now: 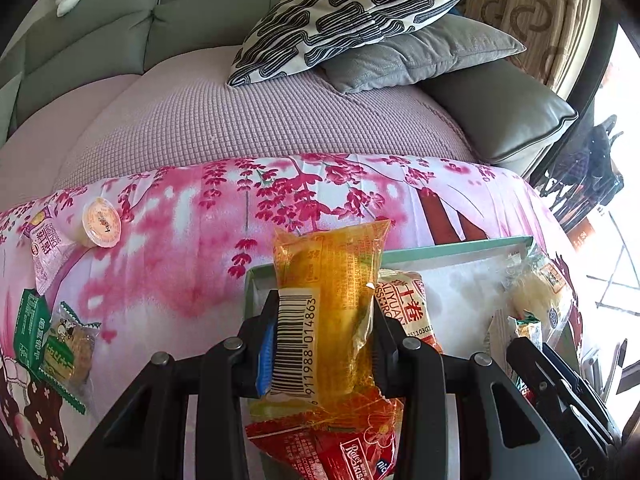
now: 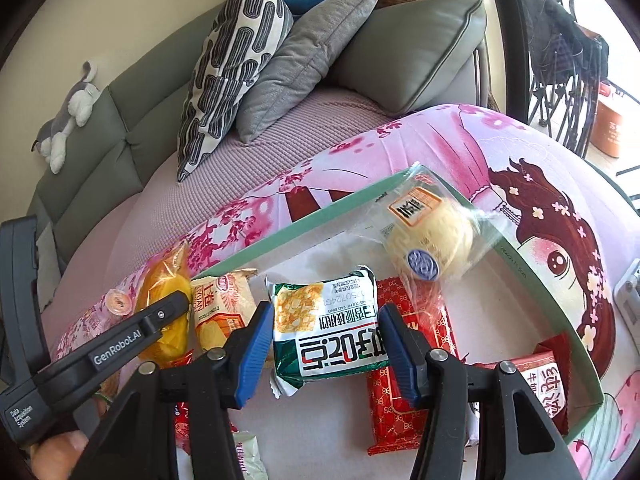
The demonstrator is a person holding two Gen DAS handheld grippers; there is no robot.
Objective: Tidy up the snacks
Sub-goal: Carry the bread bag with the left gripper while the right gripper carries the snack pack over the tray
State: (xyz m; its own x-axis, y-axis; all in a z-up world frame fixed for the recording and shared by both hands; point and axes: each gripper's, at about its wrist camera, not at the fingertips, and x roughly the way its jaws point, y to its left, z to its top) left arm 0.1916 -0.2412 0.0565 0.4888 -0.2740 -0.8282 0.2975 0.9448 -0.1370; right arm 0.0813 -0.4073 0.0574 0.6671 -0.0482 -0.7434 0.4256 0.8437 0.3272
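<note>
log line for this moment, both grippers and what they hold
left gripper: shut on yellow snack pack over green box | right gripper: around green-white packet, grip unclear

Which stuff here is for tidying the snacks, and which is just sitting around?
For the job: yellow snack pack in the left gripper, green-and-white packet between the right gripper fingers, box.

Just around: striped pillow, grey cushion, toy dog.

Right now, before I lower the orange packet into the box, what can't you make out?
- Left wrist view: box floor under the orange packet, hidden by packet and left gripper.
- Right wrist view: green packet between the right gripper pads; contact unclear.
- Near box edge: cut off below.
</note>
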